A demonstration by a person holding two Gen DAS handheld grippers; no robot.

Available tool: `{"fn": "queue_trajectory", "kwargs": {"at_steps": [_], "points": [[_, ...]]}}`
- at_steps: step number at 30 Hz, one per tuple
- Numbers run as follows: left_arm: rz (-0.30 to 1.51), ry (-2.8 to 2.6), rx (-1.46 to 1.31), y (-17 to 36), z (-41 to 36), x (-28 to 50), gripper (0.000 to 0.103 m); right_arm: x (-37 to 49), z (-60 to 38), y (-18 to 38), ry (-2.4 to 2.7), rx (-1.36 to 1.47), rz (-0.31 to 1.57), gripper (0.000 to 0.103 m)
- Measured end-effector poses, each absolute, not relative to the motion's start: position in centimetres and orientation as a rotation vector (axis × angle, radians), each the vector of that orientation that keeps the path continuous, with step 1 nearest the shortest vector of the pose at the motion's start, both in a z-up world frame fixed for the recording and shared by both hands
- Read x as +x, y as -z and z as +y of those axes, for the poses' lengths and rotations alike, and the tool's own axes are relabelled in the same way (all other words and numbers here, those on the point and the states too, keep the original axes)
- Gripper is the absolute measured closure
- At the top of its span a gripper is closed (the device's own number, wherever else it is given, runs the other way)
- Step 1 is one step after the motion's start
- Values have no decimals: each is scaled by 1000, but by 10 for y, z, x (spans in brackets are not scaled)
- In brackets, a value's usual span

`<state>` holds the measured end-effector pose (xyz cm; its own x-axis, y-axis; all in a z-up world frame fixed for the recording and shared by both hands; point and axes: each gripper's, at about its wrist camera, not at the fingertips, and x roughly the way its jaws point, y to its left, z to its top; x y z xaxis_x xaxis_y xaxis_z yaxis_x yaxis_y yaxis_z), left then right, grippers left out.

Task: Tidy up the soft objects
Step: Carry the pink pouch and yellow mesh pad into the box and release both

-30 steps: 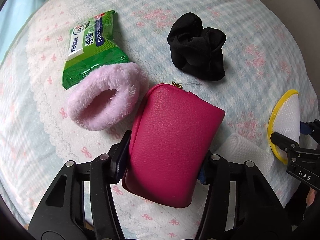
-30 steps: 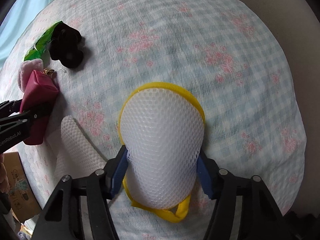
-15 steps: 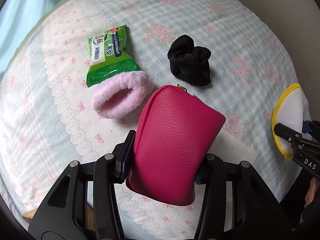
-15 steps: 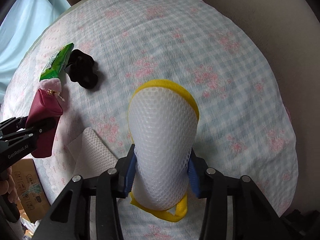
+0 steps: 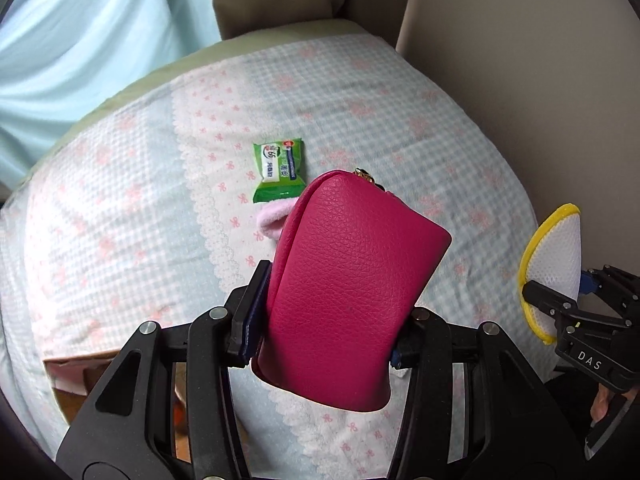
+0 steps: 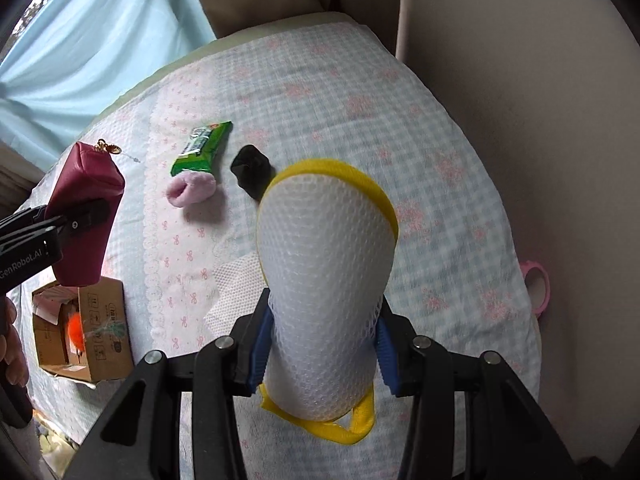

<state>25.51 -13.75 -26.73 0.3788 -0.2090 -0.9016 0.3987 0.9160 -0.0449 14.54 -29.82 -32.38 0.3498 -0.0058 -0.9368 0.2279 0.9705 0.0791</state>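
A bed [image 5: 120,208] fills both views, covered by a pale blue checked spread [image 6: 400,128] with pink flowers and a white lace-edged panel printed with small pink bows; a light blue curtain [image 5: 80,40] hangs beyond its far edge and a beige padded headboard [image 6: 500,80] rises beside it. Next in size, the white mesh laundry bag [image 6: 324,280] with yellow trim is clamped in the right gripper [image 6: 320,344], whose blue pads press into its sides and pinch the netting inward, holding it well above the spread. The left gripper [image 5: 328,320] is clenched on a magenta leather pouch [image 5: 352,280], gripped across its lower half and lifted clear of the bed, its gold zipper pull dangling at the top (the right wrist view shows this from the side). Past the left-hand edge of the bed an open cardboard box [image 6: 84,328] holds something orange. A second piece of white mesh [image 6: 236,288] lies flat on the spread just behind the held bag. On the lace panel a green packet of wipes [image 6: 202,148] lies touching a fluffy pink scrunchie [image 6: 191,189], with a black scrunchie [image 6: 252,170] near them on the checked part. A pink roll of tape [image 6: 538,288] sits at the bed's right-hand edge.
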Motion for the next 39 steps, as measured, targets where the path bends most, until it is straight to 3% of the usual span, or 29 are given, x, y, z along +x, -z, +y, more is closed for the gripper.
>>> {"fn": "queue_trajectory", "kwargs": {"at_steps": [8, 16, 27, 39], "points": [[1039, 238, 80, 203, -52, 204, 60, 149, -241, 258, -15, 133, 1100, 61], [1008, 123, 2, 181, 56, 157, 60, 147, -153, 230, -148, 144, 1076, 61], [1042, 148, 24, 199, 191, 134, 60, 140, 0, 218, -197, 171, 1069, 61], [1149, 260, 148, 248, 270, 157, 60, 155, 101, 258, -120, 268, 1187, 61]]}}
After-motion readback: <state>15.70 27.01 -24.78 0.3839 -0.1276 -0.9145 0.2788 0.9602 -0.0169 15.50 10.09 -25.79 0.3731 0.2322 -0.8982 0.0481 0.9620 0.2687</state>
